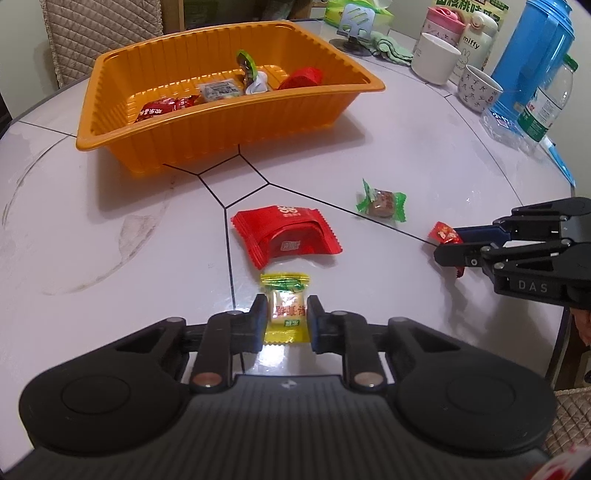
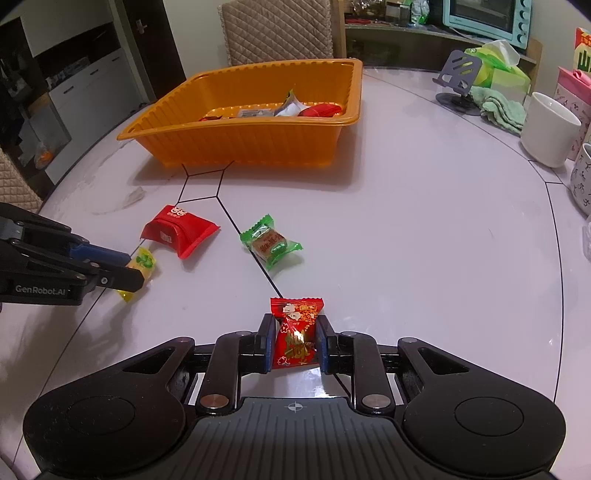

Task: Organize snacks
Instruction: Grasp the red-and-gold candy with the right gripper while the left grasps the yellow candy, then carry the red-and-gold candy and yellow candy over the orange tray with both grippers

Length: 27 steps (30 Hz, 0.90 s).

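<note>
On the white table, my left gripper (image 1: 286, 306) is shut on a yellow wrapped candy (image 1: 288, 312), pads pressing both its sides. My right gripper (image 2: 294, 325) is shut on a red wrapped candy (image 2: 295, 332), also down at the table surface. From the right wrist view, the left gripper (image 2: 129, 266) shows at the left with the yellow candy (image 2: 142, 260). A larger red snack packet (image 1: 291, 236) and a green-wrapped candy (image 1: 382, 201) lie loose between the grippers and the orange tray (image 1: 221, 129). The tray holds several snacks.
Along the table's right side stand a white mug (image 1: 434, 59), a patterned cup (image 1: 478, 88), a blue jug (image 1: 532, 62) and a water bottle (image 1: 546, 107). A grey phone stand (image 2: 458, 79) and a green cloth (image 2: 502, 109) sit behind. A quilted chair (image 2: 277, 29) is beyond the tray.
</note>
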Each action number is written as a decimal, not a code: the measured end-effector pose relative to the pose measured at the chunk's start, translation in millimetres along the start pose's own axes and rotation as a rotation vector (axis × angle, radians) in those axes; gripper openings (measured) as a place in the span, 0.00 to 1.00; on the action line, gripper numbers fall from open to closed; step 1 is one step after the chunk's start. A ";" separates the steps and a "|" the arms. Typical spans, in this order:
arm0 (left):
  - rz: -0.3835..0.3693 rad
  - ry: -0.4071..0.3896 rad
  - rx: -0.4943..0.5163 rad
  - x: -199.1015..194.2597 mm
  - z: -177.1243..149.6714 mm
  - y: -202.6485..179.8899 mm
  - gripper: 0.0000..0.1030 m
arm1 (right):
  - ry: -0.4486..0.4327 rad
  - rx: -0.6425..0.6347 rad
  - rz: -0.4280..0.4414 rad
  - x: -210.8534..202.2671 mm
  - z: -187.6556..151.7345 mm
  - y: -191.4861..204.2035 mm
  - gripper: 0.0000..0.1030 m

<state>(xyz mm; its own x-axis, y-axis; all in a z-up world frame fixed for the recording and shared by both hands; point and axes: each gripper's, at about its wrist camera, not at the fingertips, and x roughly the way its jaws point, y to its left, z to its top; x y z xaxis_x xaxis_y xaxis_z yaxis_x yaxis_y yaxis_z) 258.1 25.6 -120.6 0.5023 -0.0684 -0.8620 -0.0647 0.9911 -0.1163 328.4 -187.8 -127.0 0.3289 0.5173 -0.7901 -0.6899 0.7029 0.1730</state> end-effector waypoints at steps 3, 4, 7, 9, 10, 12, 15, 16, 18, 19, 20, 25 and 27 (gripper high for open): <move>0.005 -0.007 0.016 0.1 -0.2 -3.6 0.18 | 0.000 -0.001 0.000 0.0 0.0 0.1 0.22; 0.005 -0.008 0.019 -0.1 -0.5 -4.1 0.18 | 0.000 -0.001 0.000 0.0 0.0 0.0 0.22; -0.002 -0.008 0.020 -1.0 -1.7 -4.9 0.17 | 0.000 -0.002 0.002 -0.3 -0.1 -0.2 0.22; -0.005 -0.008 0.019 -2.5 -3.3 -5.5 0.17 | 0.000 -0.004 0.004 -0.2 -0.1 0.0 0.22; -0.007 -0.008 0.018 -3.1 -3.9 -5.6 0.17 | -0.002 -0.004 0.005 -0.6 -0.1 -0.1 0.22; -0.011 -0.008 0.012 -5.0 -4.9 -5.5 0.17 | -0.006 -0.002 0.007 -2.0 0.0 0.0 0.22; -0.017 -0.008 -0.005 -9.4 -6.5 -5.1 0.17 | -0.014 0.004 0.016 -5.3 0.3 0.6 0.22; -0.020 -0.010 -0.013 -11.4 -6.9 -4.4 0.17 | -0.018 0.004 0.017 -6.7 0.5 1.3 0.22; -0.022 -0.015 -0.025 -15.8 -7.5 -3.7 0.17 | -0.027 0.007 0.022 -9.9 1.8 2.7 0.22; -0.023 -0.018 -0.031 -18.5 -7.8 -2.9 0.17 | -0.034 0.008 0.026 -12.2 2.4 3.1 0.22; -0.024 -0.023 -0.036 -21.2 -8.2 -2.4 0.17 | -0.038 0.008 0.029 -14.0 3.5 4.0 0.22; -0.025 -0.052 -0.067 -37.7 -4.7 3.8 0.17 | -0.067 0.010 0.050 -23.7 10.9 8.7 0.22; -0.024 -0.072 -0.080 -45.9 -1.5 7.6 0.17 | -0.082 0.017 0.060 -28.1 15.2 10.1 0.22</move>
<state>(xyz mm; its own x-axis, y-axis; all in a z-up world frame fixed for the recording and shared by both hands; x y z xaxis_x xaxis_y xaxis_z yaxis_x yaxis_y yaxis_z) 233.3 36.2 -82.7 0.5649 -0.0812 -0.8211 -0.1185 0.9768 -0.1781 322.0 -187.8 -94.0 0.3392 0.5966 -0.7274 -0.6996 0.6769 0.2289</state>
